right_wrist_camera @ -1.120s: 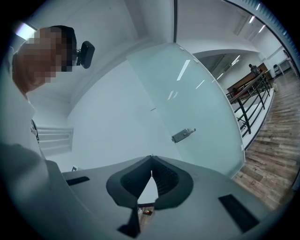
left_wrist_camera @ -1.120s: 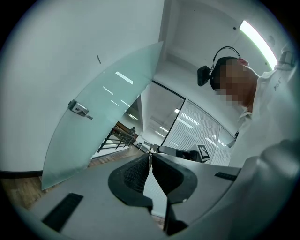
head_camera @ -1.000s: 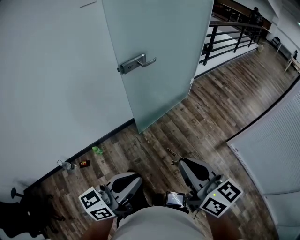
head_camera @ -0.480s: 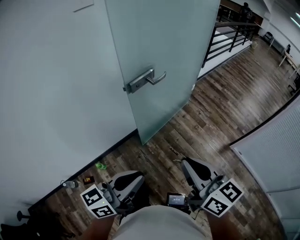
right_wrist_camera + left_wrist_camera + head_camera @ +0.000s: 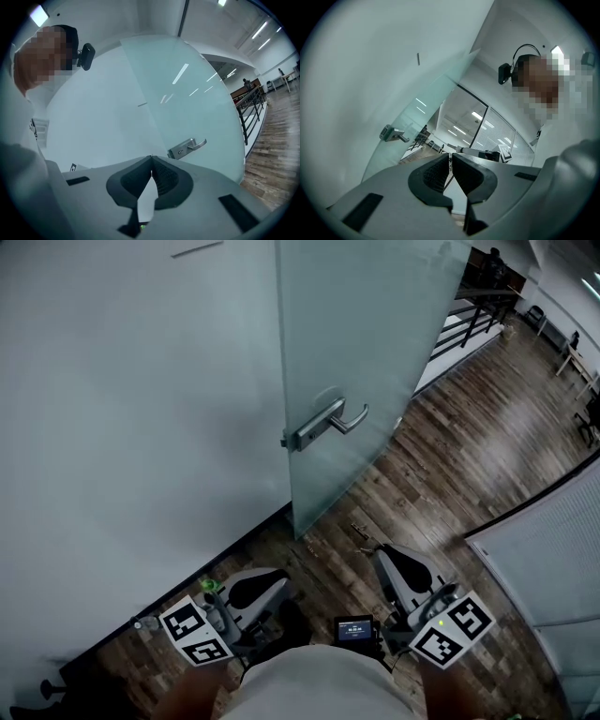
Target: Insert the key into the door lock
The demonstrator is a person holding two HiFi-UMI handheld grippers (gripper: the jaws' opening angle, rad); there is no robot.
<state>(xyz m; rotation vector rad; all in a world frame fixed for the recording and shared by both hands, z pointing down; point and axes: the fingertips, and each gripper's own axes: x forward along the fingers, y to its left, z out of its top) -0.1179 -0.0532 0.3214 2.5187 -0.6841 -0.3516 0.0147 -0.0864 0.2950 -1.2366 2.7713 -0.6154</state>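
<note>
Fingers pressed together on both sides: left gripper (image 5: 274,579) leaves only a hair of a slit between its ribbed pads (image 5: 433,174), right gripper (image 5: 386,555) has its tips meeting; no key can be made out in either pair. Keyhole is just a dark speck on the lock plate (image 5: 180,151) in the right gripper view, too small to read from the head view; lever handle (image 5: 342,418) sits beside it on the frosted glass door (image 5: 366,334), up ahead and well apart from my 2 grippers. Door's near edge runs beside the pale wall (image 5: 141,409), its bottom corner close to the wooden floor (image 5: 450,456); open planks stretch right toward a black railing (image 5: 473,310), cut off at the frame top; a small screen (image 5: 354,628) sits between my grippers.
</note>
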